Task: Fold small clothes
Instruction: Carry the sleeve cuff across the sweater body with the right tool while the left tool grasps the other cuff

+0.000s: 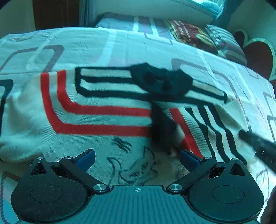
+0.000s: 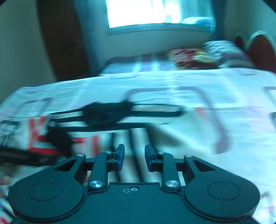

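A small white shirt (image 1: 103,141) with red and black stripes, a black collar (image 1: 160,82) and a line drawing on its front lies spread on the bed. Below the collar is a blurred black flap of fabric (image 1: 162,127). My left gripper (image 1: 137,157) hovers over the drawing, open wide with nothing between its blue pads. A finger of the other gripper (image 1: 258,146) reaches the shirt's folded right edge. In the blurred right wrist view, my right gripper (image 2: 134,156) stands over the striped shirt (image 2: 120,136), open with a narrow empty gap. The collar (image 2: 103,115) lies ahead of it.
The bed (image 1: 155,46) has a white sheet printed with rounded rectangles. Pillows and a red patterned cushion (image 1: 191,34) lie at its far end, beside a red heart-shaped headboard (image 1: 257,55). A bright window (image 2: 146,12) and a dark wooden panel (image 2: 63,39) stand beyond.
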The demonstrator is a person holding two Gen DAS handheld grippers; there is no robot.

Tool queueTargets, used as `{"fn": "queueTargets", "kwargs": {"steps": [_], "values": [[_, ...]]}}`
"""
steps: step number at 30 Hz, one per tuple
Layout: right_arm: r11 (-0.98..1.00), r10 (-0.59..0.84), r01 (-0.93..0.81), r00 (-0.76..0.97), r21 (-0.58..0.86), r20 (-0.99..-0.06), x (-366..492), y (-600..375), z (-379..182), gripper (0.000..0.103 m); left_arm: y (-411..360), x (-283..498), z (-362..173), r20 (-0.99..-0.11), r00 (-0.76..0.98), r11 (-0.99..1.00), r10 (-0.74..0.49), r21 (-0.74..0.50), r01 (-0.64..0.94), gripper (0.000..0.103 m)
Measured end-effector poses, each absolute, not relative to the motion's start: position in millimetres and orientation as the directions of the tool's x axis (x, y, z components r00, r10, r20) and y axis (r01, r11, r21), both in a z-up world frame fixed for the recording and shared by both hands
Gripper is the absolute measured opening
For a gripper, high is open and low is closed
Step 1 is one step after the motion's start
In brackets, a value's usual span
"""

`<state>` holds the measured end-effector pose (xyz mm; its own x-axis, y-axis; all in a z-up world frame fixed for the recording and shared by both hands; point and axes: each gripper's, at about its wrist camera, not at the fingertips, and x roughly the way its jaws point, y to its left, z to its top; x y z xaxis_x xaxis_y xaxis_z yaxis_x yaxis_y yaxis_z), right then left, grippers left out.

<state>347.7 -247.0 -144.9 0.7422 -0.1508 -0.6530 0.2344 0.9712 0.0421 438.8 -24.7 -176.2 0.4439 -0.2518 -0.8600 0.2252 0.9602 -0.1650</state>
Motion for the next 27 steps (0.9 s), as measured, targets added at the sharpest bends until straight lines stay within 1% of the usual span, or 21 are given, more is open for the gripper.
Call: {"fn": "queueTargets", "kwargs": {"steps": [2,4,8,11,15,16,19,21,23,25,26,27], "values": [[0.956,-0.194,0.290,0.723,0.036,-0.663,340,-261,-153,0.028,-28,436,-181,-0.864,0.440,0.960,-0.245,-0.155,0.232,0.103],[0.944,-0.197,0.324,0.711,0.066,-0.675,334,-273,-158,0.028,-28,436,-186,-0.867,0.442,0.965,-0.231,-0.145,0.219,0.103],[0.941,-0.199,0.331,0.708,0.070,-0.678,323,-276,-165,0.028,-17,438,-196,-0.882,0.419,0.974,-0.216,-0.163,0.159,0.103],[0.944,-0.193,0.322,0.707,0.066,-0.680,323,-272,-168,0.028,-8,439,-197,-0.869,0.430,0.970,-0.245,-0.216,0.116,0.103],[0.945,-0.180,0.318,0.708,0.080,-0.683,326,-272,-169,0.028,5,445,-192,-0.842,0.442,0.946,-0.308,-0.322,0.046,0.103],[0.945,-0.178,0.317,0.709,0.084,-0.682,326,-272,-169,0.028,8,446,-193,-0.843,0.445,0.946,-0.302,-0.324,0.028,0.103],[0.945,-0.168,0.313,0.712,0.094,-0.682,325,-272,-169,0.028,14,450,-198,-0.860,0.450,0.961,-0.240,-0.278,-0.019,0.103],[0.945,-0.163,0.312,0.711,0.099,-0.684,325,-272,-170,0.028,12,455,-204,-0.867,0.419,0.955,-0.269,-0.296,0.002,0.103],[0.944,-0.163,0.314,0.710,0.101,-0.685,325,-273,-171,0.028,6,456,-207,-0.860,0.427,0.955,-0.278,-0.296,0.026,0.103],[0.942,-0.164,0.318,0.710,0.105,-0.685,324,-274,-171,0.027,4,454,-205,-0.834,0.459,0.944,-0.307,-0.327,0.039,0.103],[0.942,-0.165,0.319,0.711,0.103,-0.684,324,-274,-171,0.027,7,452,-204,-0.807,0.479,0.927,-0.346,-0.373,0.042,0.102],[0.942,-0.168,0.319,0.711,0.100,-0.683,323,-275,-170,0.027,13,450,-204,-0.757,0.507,0.890,-0.412,-0.454,0.045,0.089]]}}
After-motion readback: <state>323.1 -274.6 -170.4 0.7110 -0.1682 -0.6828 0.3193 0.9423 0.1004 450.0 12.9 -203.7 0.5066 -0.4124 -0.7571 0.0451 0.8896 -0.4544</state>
